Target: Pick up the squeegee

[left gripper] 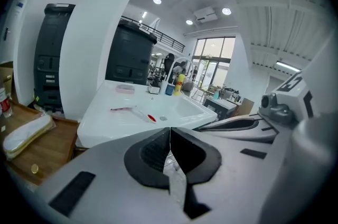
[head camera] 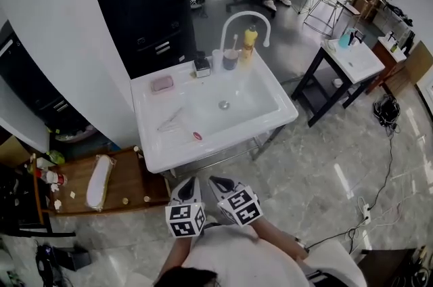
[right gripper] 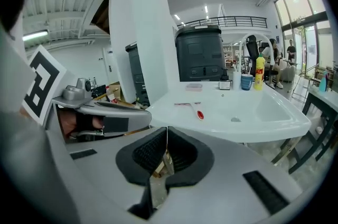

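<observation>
While you stood at the near side of the sink (head camera: 155, 151), you held both grippers side by side just short of its front rim, well apart from the squeegee (head camera: 178, 124). Your left gripper (head camera: 186, 184) had its jaws pressed together with nothing between them, as its own view showed (left gripper: 170, 136). Your right gripper (head camera: 218, 183) was the same, jaws closed tip to tip and empty (right gripper: 167, 136). The squeegee lay flat on the white surface at the sink's left part, left of the drain (head camera: 224, 104), with its red-tipped handle end nearer you and its blade end farther away; both gripper views caught it lying there (left gripper: 134, 111) (right gripper: 193, 107). Along the far rim stood a pink dish (head camera: 162, 84), a cup (head camera: 231, 60) and a yellow bottle (head camera: 250, 40) beside the tap (head camera: 245, 16). A black cabinet (head camera: 142, 1) stood behind the sink, and a wooden board (head camera: 128, 181) sat low on your left, just beside the sink.
</observation>
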The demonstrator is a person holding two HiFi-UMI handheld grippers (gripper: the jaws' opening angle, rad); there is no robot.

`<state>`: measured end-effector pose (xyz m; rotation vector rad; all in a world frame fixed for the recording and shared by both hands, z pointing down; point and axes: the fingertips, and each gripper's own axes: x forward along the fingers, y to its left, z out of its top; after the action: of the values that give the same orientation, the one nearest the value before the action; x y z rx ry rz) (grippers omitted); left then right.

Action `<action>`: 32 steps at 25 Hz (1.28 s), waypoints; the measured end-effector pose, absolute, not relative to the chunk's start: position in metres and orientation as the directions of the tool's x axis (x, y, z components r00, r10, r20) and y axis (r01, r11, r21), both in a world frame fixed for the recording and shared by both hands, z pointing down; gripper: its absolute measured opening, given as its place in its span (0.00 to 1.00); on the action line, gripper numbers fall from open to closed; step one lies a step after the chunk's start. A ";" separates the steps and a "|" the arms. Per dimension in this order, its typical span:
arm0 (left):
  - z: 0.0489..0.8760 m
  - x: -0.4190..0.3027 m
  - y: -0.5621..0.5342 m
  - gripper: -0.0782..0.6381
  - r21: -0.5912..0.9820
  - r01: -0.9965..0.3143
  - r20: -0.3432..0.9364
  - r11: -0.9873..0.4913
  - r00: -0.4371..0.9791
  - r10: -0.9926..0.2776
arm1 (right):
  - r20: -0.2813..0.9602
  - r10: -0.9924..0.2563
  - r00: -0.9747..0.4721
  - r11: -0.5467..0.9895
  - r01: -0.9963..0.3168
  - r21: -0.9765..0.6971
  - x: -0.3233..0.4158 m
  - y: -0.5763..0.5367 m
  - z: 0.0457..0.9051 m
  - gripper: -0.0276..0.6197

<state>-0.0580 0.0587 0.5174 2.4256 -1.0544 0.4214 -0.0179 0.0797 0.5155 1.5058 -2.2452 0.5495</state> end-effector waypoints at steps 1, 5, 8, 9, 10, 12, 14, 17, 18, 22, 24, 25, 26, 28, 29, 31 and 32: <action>0.519 -0.060 0.056 0.14 0.288 -0.744 0.448 -0.602 0.661 -0.602 | 0.512 -0.783 -0.353 0.346 -0.931 -0.114 -0.020 0.077 0.516 0.09; 0.522 -0.067 0.049 0.14 0.293 -0.742 0.452 -0.603 0.663 -0.596 | 0.515 -0.785 -0.344 0.334 -0.935 -0.116 -0.025 0.069 0.519 0.09; 0.522 -0.068 0.050 0.14 0.299 -0.736 0.450 -0.607 0.670 -0.590 | 0.525 -0.779 -0.343 0.330 -0.936 -0.123 -0.026 0.070 0.522 0.09; 0.523 -0.069 0.050 0.14 0.302 -0.734 0.451 -0.609 0.673 -0.587 | 0.527 -0.777 -0.344 0.329 -0.936 -0.126 -0.026 0.071 0.523 0.09; 0.524 -0.069 0.051 0.14 0.304 -0.732 0.452 -0.609 0.674 -0.585 | 0.528 -0.777 -0.344 0.328 -0.936 -0.127 -0.027 0.071 0.524 0.09; 0.525 -0.072 0.054 0.14 0.309 -0.732 0.454 -0.608 0.675 -0.582 | 0.530 -0.775 -0.344 0.327 -0.936 -0.130 -0.030 0.074 0.525 0.09; 0.526 -0.074 0.057 0.14 0.311 -0.730 0.455 -0.608 0.676 -0.579 | 0.530 -0.773 -0.349 0.326 -0.935 -0.140 -0.032 0.077 0.525 0.09; 0.526 -0.075 0.061 0.14 0.313 -0.731 0.459 -0.606 0.675 -0.577 | 0.532 -0.768 -0.357 0.329 -0.932 -0.151 -0.035 0.082 0.527 0.09; 0.526 -0.076 0.062 0.14 0.314 -0.732 0.460 -0.604 0.674 -0.578 | 0.534 -0.766 -0.359 0.331 -0.931 -0.152 -0.035 0.083 0.528 0.09; 0.528 -0.081 0.066 0.14 0.317 -0.739 0.465 -0.595 0.668 -0.581 | 0.538 -0.760 -0.366 0.336 -0.929 -0.158 -0.039 0.088 0.530 0.09; 0.528 -0.083 0.068 0.14 0.316 -0.742 0.466 -0.592 0.665 -0.584 | 0.535 -0.759 -0.371 0.341 -0.926 -0.159 -0.041 0.090 0.530 0.09; 0.528 -0.084 0.068 0.14 0.314 -0.743 0.463 -0.591 0.663 -0.588 | 0.534 -0.759 -0.374 0.345 -0.925 -0.158 -0.041 0.089 0.530 0.09; 0.526 -0.084 0.066 0.14 0.311 -0.745 0.459 -0.590 0.661 -0.594 | 0.531 -0.759 -0.377 0.349 -0.924 -0.156 -0.041 0.088 0.529 0.09; 0.523 -0.083 0.063 0.14 0.302 -0.749 0.450 -0.589 0.657 -0.604 | 0.526 -0.761 -0.381 0.355 -0.922 -0.154 -0.039 0.085 0.527 0.09; 0.523 -0.083 0.063 0.14 0.299 -0.751 0.449 -0.588 0.655 -0.608 | 0.524 -0.762 -0.382 0.356 -0.922 -0.153 -0.038 0.084 0.526 0.09; 0.521 -0.084 0.060 0.14 0.296 -0.759 0.448 -0.580 0.647 -0.617 | 0.514 -0.769 -0.381 0.356 -0.922 -0.150 -0.036 0.079 0.523 0.09; 0.520 -0.085 0.057 0.14 0.294 -0.763 0.447 -0.575 0.642 -0.623 | 0.505 -0.774 -0.381 0.357 -0.922 -0.148 -0.035 0.075 0.520 0.09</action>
<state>-0.0850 0.0571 0.5196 2.4005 -1.0868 0.4079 -0.0351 0.0750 0.5203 1.4924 -2.2759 0.5899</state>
